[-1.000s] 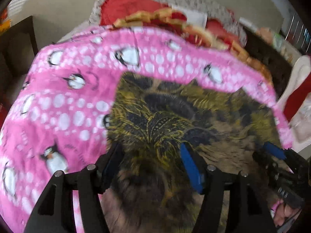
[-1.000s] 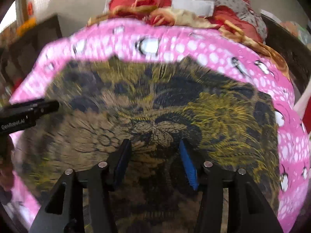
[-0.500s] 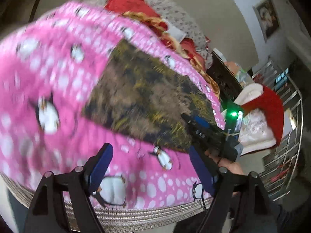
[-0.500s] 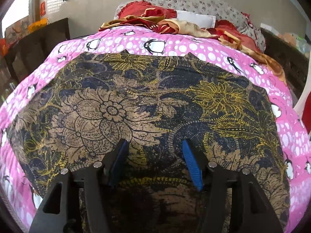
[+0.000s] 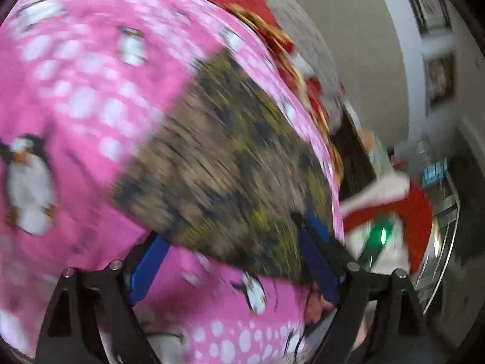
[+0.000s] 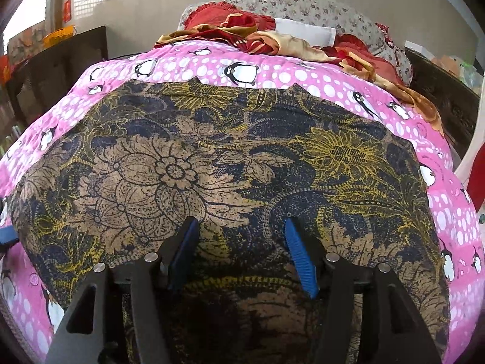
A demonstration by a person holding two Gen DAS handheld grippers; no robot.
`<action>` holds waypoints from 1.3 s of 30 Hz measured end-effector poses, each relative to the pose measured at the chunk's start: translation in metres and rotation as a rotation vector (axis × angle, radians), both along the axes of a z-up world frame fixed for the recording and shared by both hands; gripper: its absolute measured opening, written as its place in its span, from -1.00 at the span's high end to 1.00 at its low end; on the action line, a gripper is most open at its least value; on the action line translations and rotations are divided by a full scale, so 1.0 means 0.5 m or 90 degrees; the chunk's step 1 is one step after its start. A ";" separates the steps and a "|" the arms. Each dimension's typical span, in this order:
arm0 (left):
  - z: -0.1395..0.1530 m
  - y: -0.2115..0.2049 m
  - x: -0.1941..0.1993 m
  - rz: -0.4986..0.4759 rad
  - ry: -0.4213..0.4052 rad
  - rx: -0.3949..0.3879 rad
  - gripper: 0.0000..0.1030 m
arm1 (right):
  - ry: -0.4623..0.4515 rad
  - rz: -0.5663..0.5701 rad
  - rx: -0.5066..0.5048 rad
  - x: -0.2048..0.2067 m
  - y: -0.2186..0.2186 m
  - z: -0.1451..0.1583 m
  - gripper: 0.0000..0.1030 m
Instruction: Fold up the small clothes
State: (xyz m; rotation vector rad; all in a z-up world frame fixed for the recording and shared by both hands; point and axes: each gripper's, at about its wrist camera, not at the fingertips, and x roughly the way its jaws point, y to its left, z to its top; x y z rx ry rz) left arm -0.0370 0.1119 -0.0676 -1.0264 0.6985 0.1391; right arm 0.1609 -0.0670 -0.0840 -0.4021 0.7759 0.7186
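1. One dark floral-print cloth with brown and yellow flowers [image 6: 230, 163] lies spread flat on the pink penguin-print bed cover [image 6: 272, 72]; no fold shows yet
2. Left tool [image 5: 233, 268]: jaws opening, empty, at the cloth's corner
3. Right tool [image 6: 242, 251]: parted, gripping nothing

Patterned cloth [image 5: 230, 163] motion-blurred, left wrist

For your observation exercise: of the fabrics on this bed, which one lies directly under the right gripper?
The brown floral cloth, spread flat on the pink penguin sheet; the red-and-gold bedding is bunched further back.
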 end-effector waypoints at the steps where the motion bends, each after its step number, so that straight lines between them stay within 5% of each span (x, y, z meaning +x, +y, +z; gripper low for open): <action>1: 0.003 -0.004 0.008 -0.019 0.004 0.017 -0.68 | -0.001 0.000 -0.001 -0.001 0.000 0.000 0.10; 5: -0.002 0.068 -0.007 0.074 -0.020 -0.019 -0.49 | -0.002 0.000 -0.001 -0.002 0.001 0.000 0.10; 7: 0.002 0.078 0.002 0.069 -0.028 -0.037 -0.49 | -0.004 0.000 -0.003 -0.002 0.001 0.000 0.10; 9: 0.025 0.067 0.013 0.036 -0.029 0.021 -0.48 | -0.004 0.000 -0.003 -0.002 0.000 -0.001 0.10; 11: 0.024 0.081 0.006 0.062 -0.029 0.027 -0.48 | -0.002 0.000 -0.001 -0.002 0.000 0.000 0.10; 16: -0.019 0.104 -0.008 0.093 0.025 -0.008 0.06 | -0.005 0.001 -0.004 -0.002 0.001 -0.001 0.10; 24: -0.019 0.090 0.004 0.084 0.009 -0.039 0.06 | -0.007 0.001 -0.006 -0.003 0.002 -0.001 0.09; 30: -0.027 0.100 -0.016 0.120 0.033 -0.030 0.63 | -0.005 0.000 -0.012 -0.004 0.002 -0.002 0.08; 33: -0.008 0.087 -0.015 0.114 0.045 0.025 0.73 | 0.022 0.012 -0.040 0.002 0.010 0.012 0.09; 39: 0.122 -0.035 0.030 0.070 0.027 0.341 0.75 | 0.073 0.021 -0.005 0.061 0.059 0.125 0.09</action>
